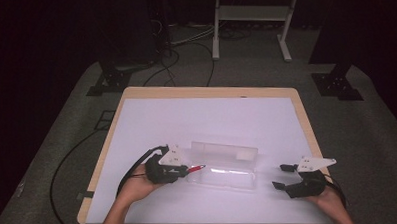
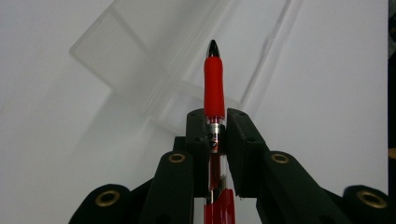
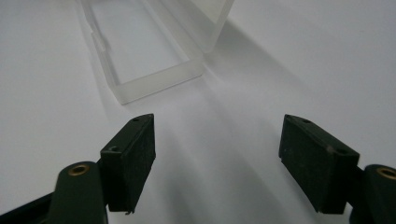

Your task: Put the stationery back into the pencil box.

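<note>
A: What are the left tongs doing?

B: They are pinching a red pen by its clear barrel. In the left gripper view the jaws are pressed against it from both sides, and the red grip and dark tip stick out past them. From the high view the pen points right, out of the tongs toward the box.

A: Which box?

B: A clear plastic box, lying open on the white surface between the two tongs. The pen tip is just at its left end, above the tray. I cannot tell whether it touches.

A: And to the right of that?

B: The right tongs sit near the right end of the box, apart from it, held in the person's right hand. Their jaws are spread wide with nothing between them. In the right gripper view the box's end wall lies ahead of the left jaw
</note>
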A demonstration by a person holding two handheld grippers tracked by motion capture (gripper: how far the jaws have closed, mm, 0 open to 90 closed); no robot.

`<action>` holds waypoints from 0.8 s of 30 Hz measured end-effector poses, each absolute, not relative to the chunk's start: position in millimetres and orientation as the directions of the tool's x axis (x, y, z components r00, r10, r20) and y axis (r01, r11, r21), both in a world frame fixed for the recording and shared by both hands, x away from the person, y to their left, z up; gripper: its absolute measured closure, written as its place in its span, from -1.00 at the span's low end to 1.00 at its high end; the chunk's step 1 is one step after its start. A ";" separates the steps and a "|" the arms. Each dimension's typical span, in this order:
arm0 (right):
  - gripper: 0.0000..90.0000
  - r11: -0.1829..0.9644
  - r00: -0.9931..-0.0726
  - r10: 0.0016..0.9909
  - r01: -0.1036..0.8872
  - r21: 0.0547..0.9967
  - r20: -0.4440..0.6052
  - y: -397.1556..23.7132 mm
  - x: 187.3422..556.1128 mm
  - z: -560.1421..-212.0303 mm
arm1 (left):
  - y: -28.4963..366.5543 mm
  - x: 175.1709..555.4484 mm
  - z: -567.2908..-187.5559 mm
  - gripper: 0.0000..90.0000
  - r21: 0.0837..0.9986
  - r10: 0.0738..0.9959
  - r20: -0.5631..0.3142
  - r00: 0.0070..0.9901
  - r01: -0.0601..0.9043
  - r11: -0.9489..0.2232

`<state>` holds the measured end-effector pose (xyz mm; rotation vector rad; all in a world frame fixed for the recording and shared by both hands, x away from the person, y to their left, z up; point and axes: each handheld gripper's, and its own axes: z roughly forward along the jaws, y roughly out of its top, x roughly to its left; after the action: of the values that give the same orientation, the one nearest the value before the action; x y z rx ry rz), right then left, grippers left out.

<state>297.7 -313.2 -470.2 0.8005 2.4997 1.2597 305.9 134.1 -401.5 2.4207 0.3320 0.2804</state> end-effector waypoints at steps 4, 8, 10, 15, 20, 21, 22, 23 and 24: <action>-0.41 0.484 -0.827 0.561 0.365 0.795 0.038 -312.9 297.6 -470.6 | 122.0 309.0 -398.9 0.76 0.641 0.283 0.120 0.952 0.144 -0.754; -0.41 0.484 -0.827 0.561 0.367 0.795 0.040 -313.3 297.3 -470.5 | 111.5 311.5 -396.1 0.76 0.644 0.263 0.118 0.958 0.128 -0.754; -0.41 0.482 -0.826 0.562 0.370 0.795 0.044 -313.5 297.2 -470.3 | 106.5 313.2 -394.8 0.76 0.644 0.253 0.116 0.960 0.122 -0.755; -0.41 0.483 -0.828 0.560 0.367 0.795 0.041 -313.5 297.3 -470.2 | 94.2 316.9 -391.0 0.76 0.638 0.227 0.122 0.966 0.099 -0.763; -0.41 0.486 -0.832 0.553 0.363 0.795 0.042 -313.7 296.6 -469.8 | 78.9 319.6 -390.1 0.76 0.636 0.195 0.115 0.974 0.079 -0.768; -0.41 0.487 -0.833 0.552 0.361 0.795 0.040 -313.6 296.5 -469.7 | 75.9 320.1 -390.3 0.76 0.638 0.191 0.114 0.975 0.076 -0.767; -0.41 0.488 -0.833 0.552 0.360 0.795 0.039 -313.6 296.4 -469.6 | 73.2 320.9 -390.1 0.76 0.636 0.184 0.113 0.976 0.072 -0.768; -0.41 0.488 -0.833 0.551 0.359 0.795 0.038 -313.9 296.4 -469.6 | 70.4 321.6 -390.2 0.76 0.637 0.180 0.112 0.977 0.068 -0.767; -0.41 0.487 -0.832 0.553 0.360 0.796 0.039 -314.2 296.3 -469.5 | 67.2 322.4 -389.9 0.76 0.634 0.173 0.115 0.978 0.061 -0.771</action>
<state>296.3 -314.2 -469.5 0.7836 2.5096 1.2644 322.4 67.2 -389.9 2.4480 0.1631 0.2184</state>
